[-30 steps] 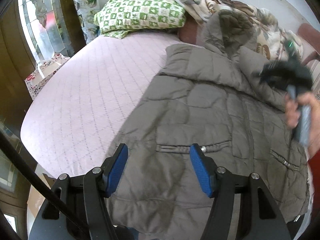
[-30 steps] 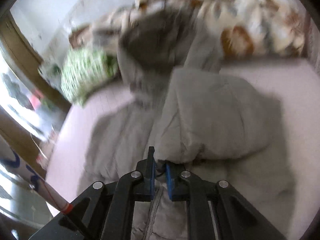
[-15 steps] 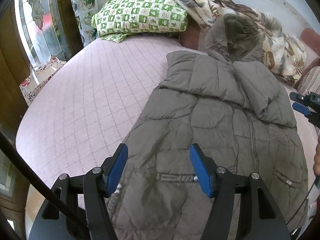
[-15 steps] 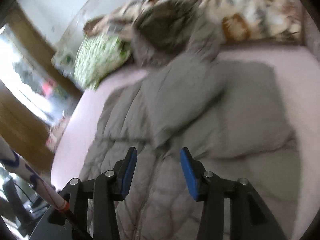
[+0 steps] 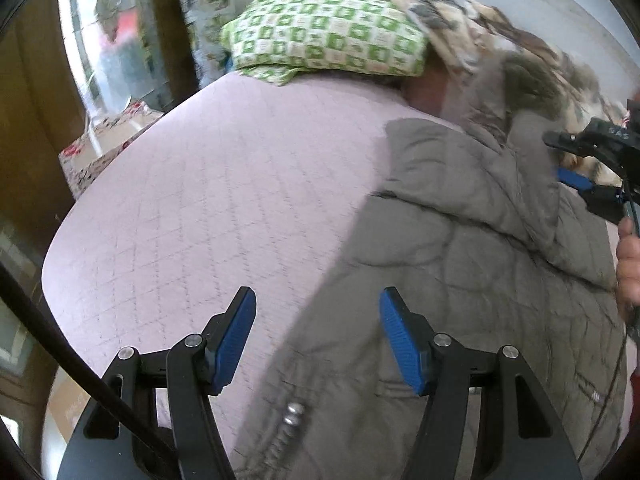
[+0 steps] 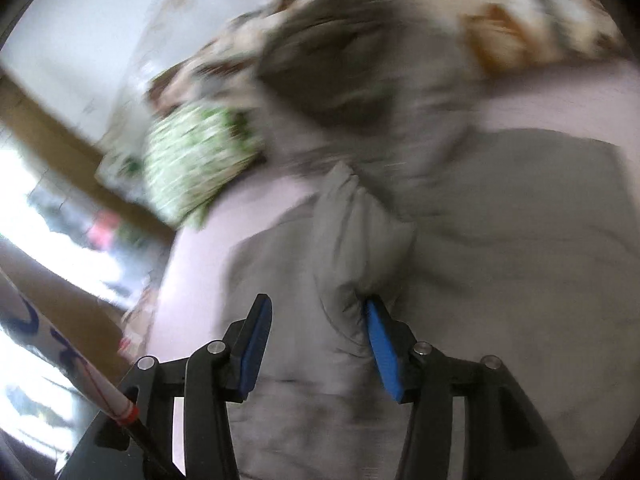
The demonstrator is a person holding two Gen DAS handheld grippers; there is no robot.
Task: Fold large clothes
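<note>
A grey padded jacket (image 5: pixel 460 264) lies front up on the pink bed (image 5: pixel 200 208), its fur-edged hood (image 5: pixel 520 84) toward the pillows. My left gripper (image 5: pixel 316 332) hangs open above the jacket's left edge near a pocket, holding nothing. In the right wrist view the jacket (image 6: pixel 500 240) is blurred, with a sleeve (image 6: pixel 360 248) folded across its front. My right gripper (image 6: pixel 316 344) has its jaws opening. The sleeve's end lies between them, close to the right pad, and is not pinched. The left wrist view shows the right gripper (image 5: pixel 560 158) at the far right, held by a hand (image 5: pixel 628 256).
A green checked pillow (image 5: pixel 324 36) and a leaf-patterned blanket (image 5: pixel 452 20) lie at the bed's head. A patterned bag (image 5: pixel 104 140) stands on the floor by the bed's left edge, under a window (image 5: pixel 104 32). Bare pink quilt spreads left of the jacket.
My right gripper let go of the sleeve and opened, leaving the sleeve folded across the jacket. My left gripper slid left, so the jacket's left edge now lies under it.
</note>
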